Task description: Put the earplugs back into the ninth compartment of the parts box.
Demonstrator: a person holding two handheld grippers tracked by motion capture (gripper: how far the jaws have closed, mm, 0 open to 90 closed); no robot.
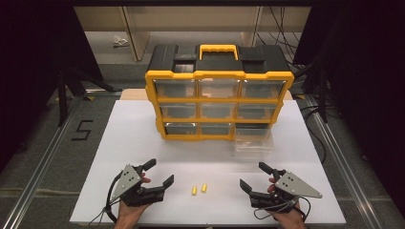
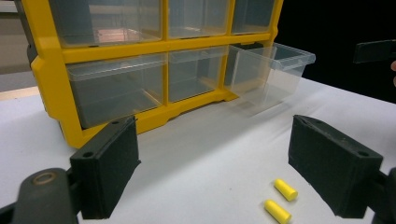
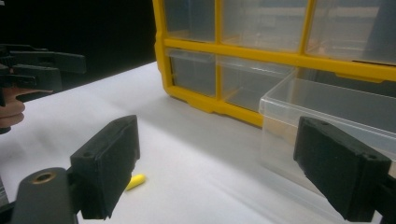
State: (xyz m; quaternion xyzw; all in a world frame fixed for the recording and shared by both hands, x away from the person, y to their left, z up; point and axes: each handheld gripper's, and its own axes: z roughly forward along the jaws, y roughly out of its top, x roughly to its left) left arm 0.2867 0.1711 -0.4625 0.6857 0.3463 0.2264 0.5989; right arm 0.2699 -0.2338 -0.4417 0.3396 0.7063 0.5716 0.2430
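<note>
Here, a white table (image 1: pixel 143 143) carries a yellow-and-black organizer cabinet (image 1: pixel 218 90) with three rows of clear drawers, standing at the far middle of the surface with its black top and yellow handle (image 1: pixel 218 49) facing up. Its bottom-right clear drawer (image 1: pixel 253 141) is pulled well out of the frame and rests on the table in front of the cabinet; from the left gripper view the same drawer (image 2: pixel 273 70) juts past the yellow edge, and it looks empty.

At the near edge, a person's hands hold two tools. The left gripper (image 1: pixel 156 175) sits at the near left, its jaws spread wide with nothing between them. The right gripper (image 1: pixel 253 176) mirrors it at the near right, jaws likewise spread and empty; the right gripper view looks toward the drawer (image 3: pixel 327 116) just ahead.

Between the two grippers, on bare table, lie two small yellow cylinders (image 1: pixel 199 189) side by side, close together but not touching. In the left gripper view they (image 2: pixel 281 200) lie near the right-hand jaw, apart from it.
</note>
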